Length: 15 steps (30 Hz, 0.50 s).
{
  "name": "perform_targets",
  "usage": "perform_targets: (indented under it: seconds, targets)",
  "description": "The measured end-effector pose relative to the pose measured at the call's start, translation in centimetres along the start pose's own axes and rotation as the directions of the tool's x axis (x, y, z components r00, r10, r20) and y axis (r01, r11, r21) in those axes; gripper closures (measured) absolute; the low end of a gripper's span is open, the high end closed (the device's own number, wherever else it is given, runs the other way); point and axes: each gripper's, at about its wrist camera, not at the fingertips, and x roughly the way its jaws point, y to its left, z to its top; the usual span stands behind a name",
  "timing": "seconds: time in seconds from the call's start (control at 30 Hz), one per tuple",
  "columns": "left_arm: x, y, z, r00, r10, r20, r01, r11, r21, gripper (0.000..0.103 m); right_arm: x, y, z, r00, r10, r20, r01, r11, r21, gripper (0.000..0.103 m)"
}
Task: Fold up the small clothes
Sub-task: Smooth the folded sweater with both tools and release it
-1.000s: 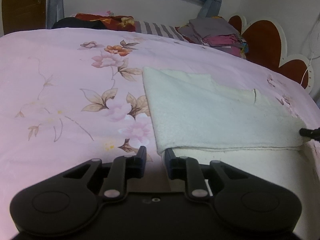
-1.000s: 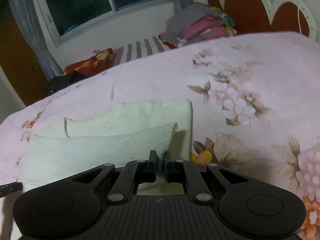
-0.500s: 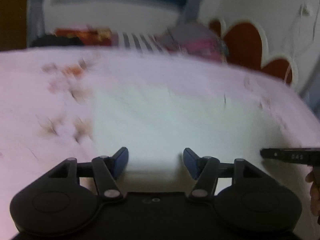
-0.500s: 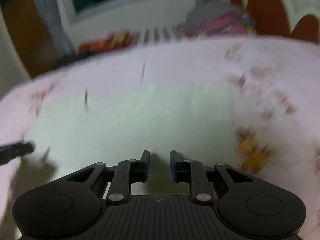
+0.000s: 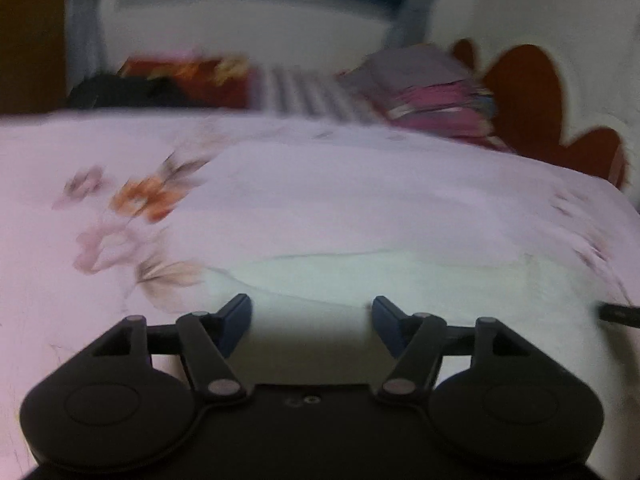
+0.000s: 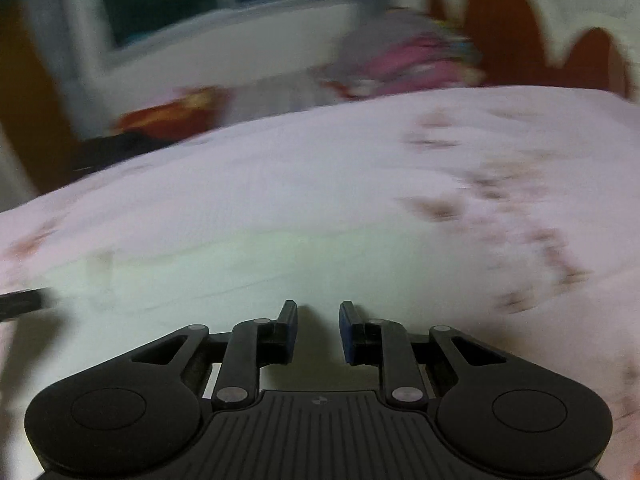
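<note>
On bed [image 5: 360, 200]: 1 cloth [image 5: 400, 280], 2 claws.

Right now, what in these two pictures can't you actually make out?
- White cloth, left wrist view: motion blur hides its folds and edges; the left gripper covers its near part.
- White cloth, right wrist view: blurred too; the right gripper hides its near edge.
- Pile of clothes behind: blur smears single garments together.

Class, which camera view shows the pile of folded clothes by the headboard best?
The left wrist view: the pile of folded clothes shows its grey top and pink layers, though blurred. In the right wrist view the same pile is smeared more heavily by motion, its layers harder to separate.
</note>
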Motion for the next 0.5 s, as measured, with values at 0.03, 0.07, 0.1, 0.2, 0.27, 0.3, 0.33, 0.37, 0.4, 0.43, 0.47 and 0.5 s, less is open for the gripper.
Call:
perform_targets:
  seconds: [0.03, 0.07, 0.1, 0.2, 0.27, 0.3, 0.33, 0.37, 0.4, 0.43, 0.47, 0.5]
  targets:
    - [0.0, 0.9, 0.2, 0.999, -0.032, 0.014, 0.032, 0.999, -0.022, 0.039, 0.8, -1.9, 0.5, 1.000, -0.019, -0.020, 0.020, 0.999, 0.050, 0.082]
    - [-0.1, 1.3, 0.4, 0.999, -0.047, 0.008, 0.047, 0.998, -0.032, 0.040, 1.5, -3.7, 0.8, 0.999, 0.000, -0.049, 0.005, 0.994, 0.110, 0.082]
    - [-0.4, 1.6, 0.6, 0.999, -0.050, 0.006, 0.051, 0.998, -0.045, 0.043, 1.7, -5.0, 1.1, 0.998, 0.034, -0.059, -0.025, 0.988, 0.152, 0.082]
    - [-2.8, 0.9, 0.3, 0.995, -0.046, 0.085, 0.052, 0.996, -0.071, 0.042, -0.4, -4.5, 1.3, 1.000, 0.027, -0.011, -0.025, 0.991, 0.128, 0.082]
    - [-3.4, -1.7, -0.3, 0.991, -0.099, 0.090, 0.101, 0.995, -0.012, 0.036, -1.5, -1.4, 0.9, 0.992, 0.127, 0.011, -0.127, 0.989, 0.071, 0.082]
    - [-3.4, -3.4, -0.6, 0.991, -0.110, 0.079, 0.107, 0.993, 0.041, 0.034, -1.7, 0.4, 0.5, 0.988, 0.156, 0.007, -0.156, 0.987, 0.027, 0.082]
    - [-3.4, -4.7, -1.0, 0.991, -0.117, 0.068, 0.112, 0.991, 0.077, 0.034, -1.6, 2.7, 0.1, 0.980, 0.201, -0.003, -0.201, 0.979, -0.017, 0.082]
    - [-3.3, -6.1, -1.6, 0.989, -0.138, 0.055, 0.132, 0.986, 0.098, 0.034, -1.5, 4.3, -0.4, 0.970, 0.241, -0.016, -0.242, 0.970, -0.035, 0.082]
    - [-3.2, -6.9, -2.0, 0.986, -0.164, 0.041, 0.159, 0.982, 0.105, 0.033, -1.2, 5.9, -0.7, 0.960, 0.278, -0.034, -0.279, 0.959, -0.050, 0.082]
    - [-3.1, -7.4, -2.6, 0.985, -0.172, 0.031, 0.168, 0.979, 0.111, 0.033, -0.9, 7.0, -1.0, 0.955, 0.294, -0.048, -0.297, 0.952, -0.068, 0.082]
    - [-2.8, -7.7, -3.2, 0.988, -0.156, 0.019, 0.153, 0.981, 0.118, 0.033, -0.5, 8.0, -1.4, 0.953, 0.295, -0.068, -0.300, 0.950, -0.089, 0.082]
    - [-2.7, -7.7, -3.8, 0.990, -0.140, 0.007, 0.138, 0.983, 0.119, 0.033, -0.1, 8.5, -1.8, 0.955, 0.280, -0.096, -0.289, 0.952, -0.099, 0.082]
